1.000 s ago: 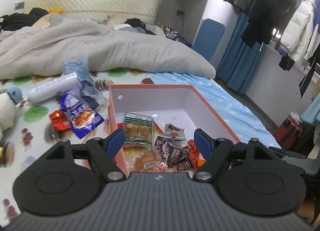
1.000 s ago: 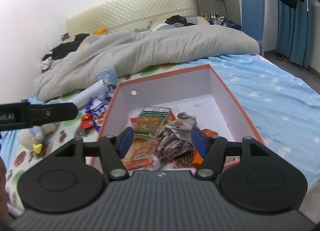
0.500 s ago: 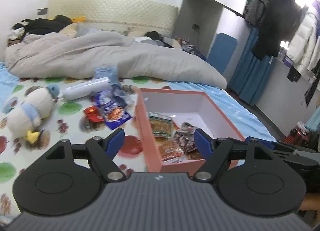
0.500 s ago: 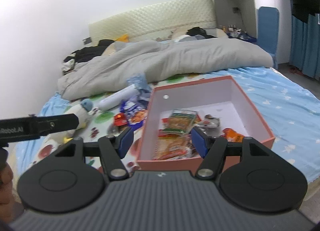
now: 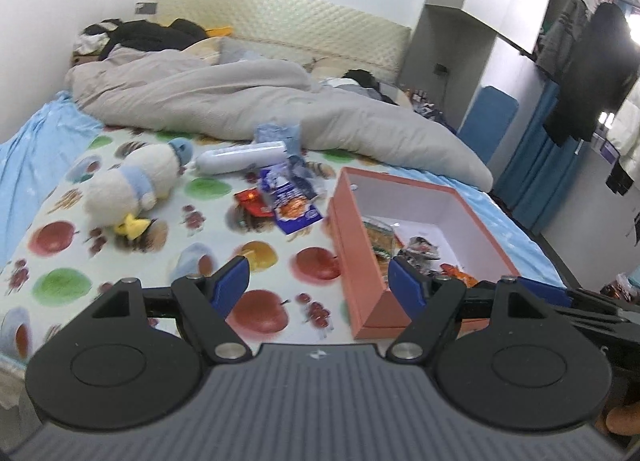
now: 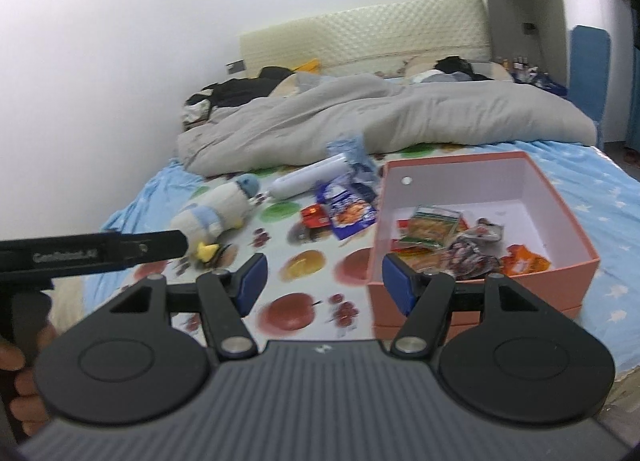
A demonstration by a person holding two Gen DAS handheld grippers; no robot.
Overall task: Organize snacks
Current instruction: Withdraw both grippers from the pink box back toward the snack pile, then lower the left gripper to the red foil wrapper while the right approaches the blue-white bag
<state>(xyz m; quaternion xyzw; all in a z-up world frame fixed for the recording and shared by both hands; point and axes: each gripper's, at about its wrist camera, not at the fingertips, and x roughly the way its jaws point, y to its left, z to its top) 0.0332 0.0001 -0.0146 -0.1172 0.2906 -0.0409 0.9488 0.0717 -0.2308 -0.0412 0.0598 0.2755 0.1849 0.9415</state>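
Pink box (image 6: 482,303): open-topped, on the bed at the right side, several snack packets (image 6: 436,229) lying inside.
Loose snacks: blue packet (image 6: 350,211) and red packet (image 6: 314,217) on the fruit-print sheet (image 5: 256,257), just left of the box; a white tube (image 5: 244,157) beyond them.
Plush duck (image 5: 134,187): lying further left on the sheet.
Grey duvet (image 5: 240,105): heaped behind, toward the headboard.
Left gripper (image 5: 318,285): jaws apart, nothing between them, above the sheet.
Right gripper (image 6: 322,281): jaws apart, empty.

Left tongs (image 5: 319,285), right tongs (image 6: 323,281): jaws apart, empty.
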